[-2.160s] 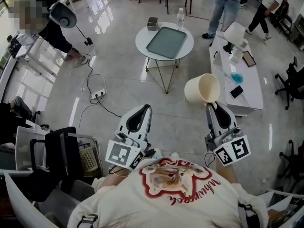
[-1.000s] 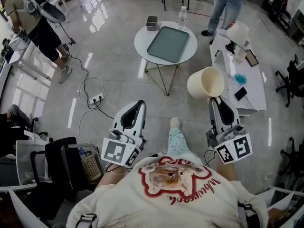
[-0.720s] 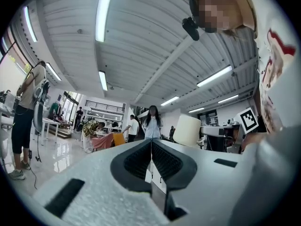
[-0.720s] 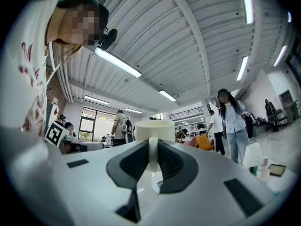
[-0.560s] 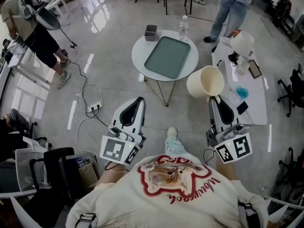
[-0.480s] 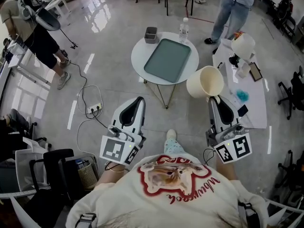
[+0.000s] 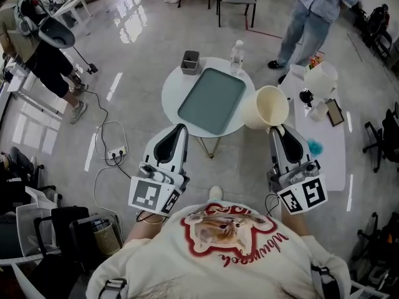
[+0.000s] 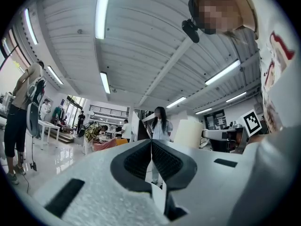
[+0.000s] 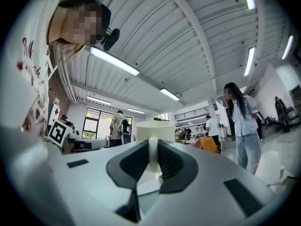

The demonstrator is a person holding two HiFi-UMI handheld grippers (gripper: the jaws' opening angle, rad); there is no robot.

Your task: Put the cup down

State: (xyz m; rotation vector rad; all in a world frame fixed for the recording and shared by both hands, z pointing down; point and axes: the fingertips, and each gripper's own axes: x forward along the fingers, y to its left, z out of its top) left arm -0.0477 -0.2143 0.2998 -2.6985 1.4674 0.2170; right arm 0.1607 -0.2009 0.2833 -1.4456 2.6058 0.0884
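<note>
A cream cup hangs in the air at the right edge of the round white table, its mouth turned toward me. My right gripper is shut on the cup's handle; in the right gripper view the handle sits between the dark pads with the cup body beyond. My left gripper is shut with nothing in it, its tips over the table's near edge. Its pads meet in the left gripper view.
A grey-green tray lies on the round table, with a small grey box and a water bottle at the far rim. A long white table with a lamp stands right. A person stands beyond. Cables lie on the floor left.
I have walked forward: the round table has come from far ahead to right under both grippers. The cup stays held in the right gripper throughout.
</note>
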